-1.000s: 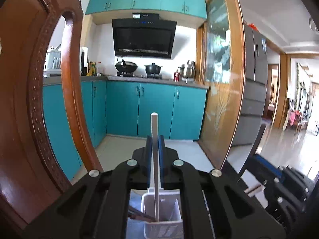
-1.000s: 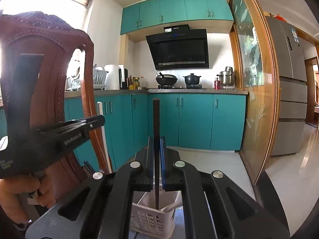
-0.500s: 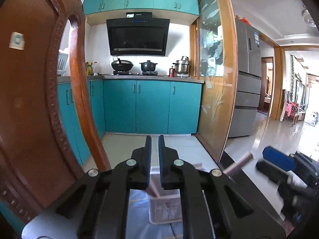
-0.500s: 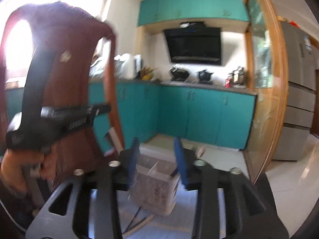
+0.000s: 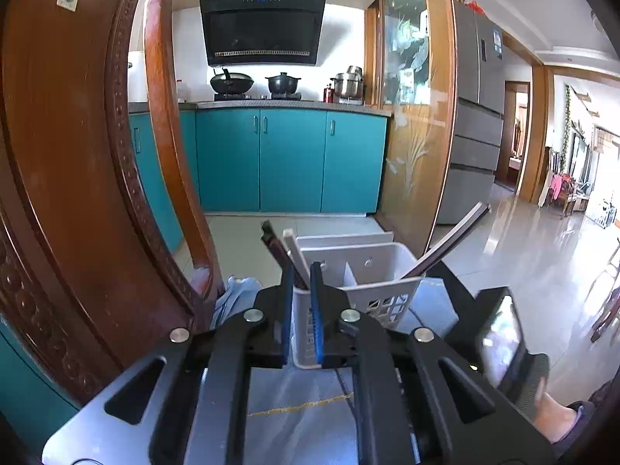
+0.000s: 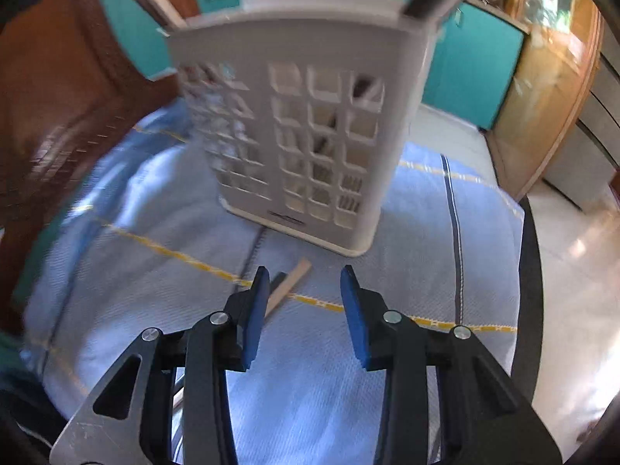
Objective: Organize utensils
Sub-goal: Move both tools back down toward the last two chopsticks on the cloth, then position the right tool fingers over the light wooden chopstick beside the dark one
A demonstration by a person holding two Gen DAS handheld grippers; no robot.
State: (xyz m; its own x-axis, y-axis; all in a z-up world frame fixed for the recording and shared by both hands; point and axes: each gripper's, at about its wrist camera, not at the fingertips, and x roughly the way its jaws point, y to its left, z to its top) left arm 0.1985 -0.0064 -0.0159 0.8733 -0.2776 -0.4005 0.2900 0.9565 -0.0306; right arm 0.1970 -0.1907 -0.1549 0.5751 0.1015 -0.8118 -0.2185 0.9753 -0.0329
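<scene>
**Right claw dips over the cloth, left sits at the caddy**

The right gripper (image 6: 304,302) tilts steeply down, jaws parted and empty, above loose chopsticks (image 6: 288,285) lying on the blue cloth (image 6: 321,368) — their lower ends hidden behind its finger. The left gripper (image 5: 301,310) points slightly down, jaws nearly closed, holding nothing. The white utensil caddy (image 5: 362,271) stands just beyond, sticks leaning inside. Right view is blurred. A wooden chair (image 5: 77,155) and teal kitchen cabinets (image 5: 290,159) lie behind.
</scene>
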